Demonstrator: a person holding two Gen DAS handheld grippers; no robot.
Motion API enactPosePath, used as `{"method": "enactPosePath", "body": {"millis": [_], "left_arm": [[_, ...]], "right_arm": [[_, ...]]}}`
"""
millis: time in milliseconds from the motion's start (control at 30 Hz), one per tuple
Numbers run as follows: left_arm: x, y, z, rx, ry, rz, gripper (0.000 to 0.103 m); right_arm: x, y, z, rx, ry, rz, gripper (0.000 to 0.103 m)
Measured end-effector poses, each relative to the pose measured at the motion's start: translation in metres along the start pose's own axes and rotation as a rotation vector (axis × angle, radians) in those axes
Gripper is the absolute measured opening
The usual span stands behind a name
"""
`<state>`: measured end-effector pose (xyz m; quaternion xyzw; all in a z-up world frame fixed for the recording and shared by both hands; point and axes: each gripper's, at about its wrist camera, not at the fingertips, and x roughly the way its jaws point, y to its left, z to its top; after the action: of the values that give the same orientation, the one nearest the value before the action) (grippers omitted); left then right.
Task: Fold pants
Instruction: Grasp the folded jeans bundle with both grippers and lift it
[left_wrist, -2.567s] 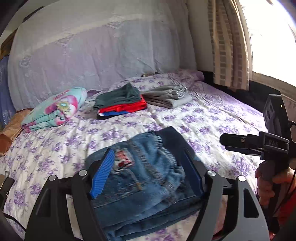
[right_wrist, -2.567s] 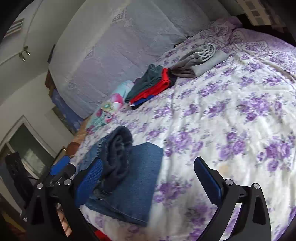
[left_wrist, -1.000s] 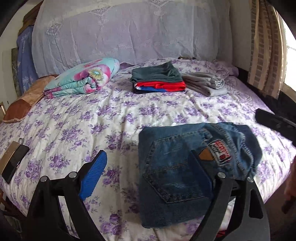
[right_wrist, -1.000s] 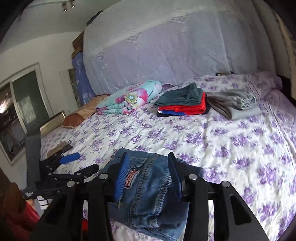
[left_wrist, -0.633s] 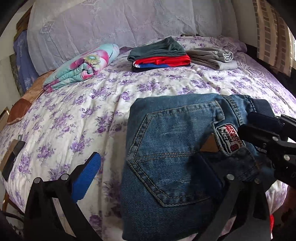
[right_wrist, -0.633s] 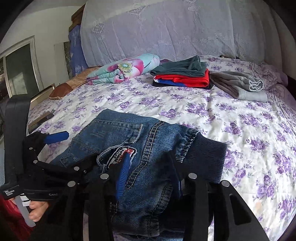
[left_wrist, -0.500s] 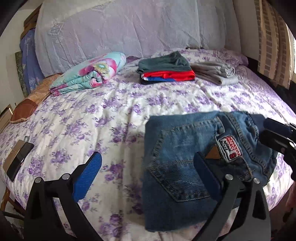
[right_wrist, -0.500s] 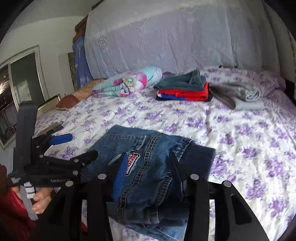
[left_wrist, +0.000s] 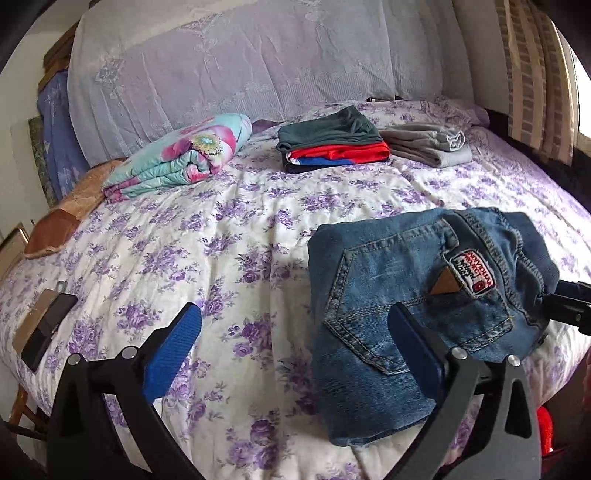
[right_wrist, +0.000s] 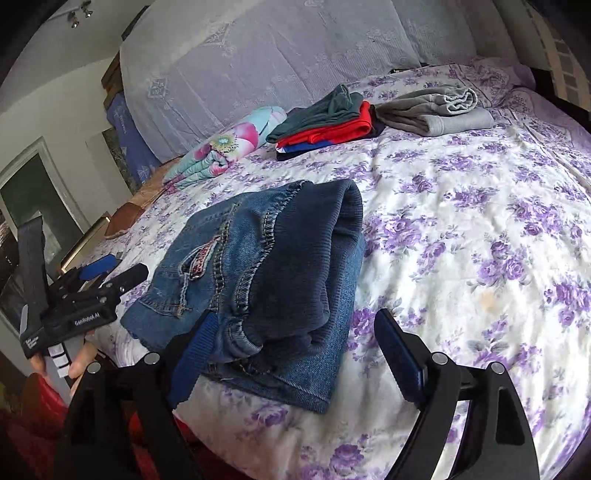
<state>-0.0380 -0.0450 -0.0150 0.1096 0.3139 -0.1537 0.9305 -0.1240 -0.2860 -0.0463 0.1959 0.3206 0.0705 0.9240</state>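
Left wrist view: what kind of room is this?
Most likely a home bedroom: a bed with a floral sheet, folded clothes stacked on it, jeans near the edge, and a curtain at the window.

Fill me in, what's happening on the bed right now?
A person with a handheld gripper in each hand is folding pants. The jeans lie folded in a compact bundle near the front edge of the floral bedspread. Both the left gripper and right gripper are open, and the right one's jaws have just been opening, with part of the bundle between its fingers but not pinched. Other folded clothes sit stacked near the headboard.
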Motion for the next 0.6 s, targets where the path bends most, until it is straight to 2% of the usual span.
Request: {"method": "enactPosePath", "body": {"millis": [133, 200, 367, 433, 533, 567, 600], "left_arm": [[0.018, 0.029, 0.002, -0.134, 0.119, -0.200, 0.099], [0.033, 0.030, 0.002, -0.157, 0.185, -0.280, 0.099], [0.067, 0.017, 0.000, -0.151, 0.267, -0.334, 0.099], [0.080, 0.013, -0.002, -0.178, 0.307, -0.392, 0.099], [0.091, 0.011, -0.002, -0.214, 0.337, -0.465, 0.099], [0.093, 0.010, -0.002, -0.216, 0.338, -0.471, 0.099], [0.094, 0.010, -0.002, -0.220, 0.341, -0.475, 0.099]], "right_arm": [[-0.007, -0.030, 0.012, 0.157, 0.012, 0.091, 0.090], [-0.001, -0.040, 0.019, 0.209, 0.034, 0.129, 0.090], [0.035, -0.047, 0.024, 0.279, 0.143, 0.185, 0.090], [0.051, -0.047, 0.022, 0.298, 0.184, 0.205, 0.091], [0.063, -0.033, 0.022, 0.228, 0.200, 0.195, 0.092], [0.067, -0.027, 0.021, 0.200, 0.204, 0.193, 0.090], [0.070, -0.022, 0.020, 0.188, 0.197, 0.200, 0.081]]}}
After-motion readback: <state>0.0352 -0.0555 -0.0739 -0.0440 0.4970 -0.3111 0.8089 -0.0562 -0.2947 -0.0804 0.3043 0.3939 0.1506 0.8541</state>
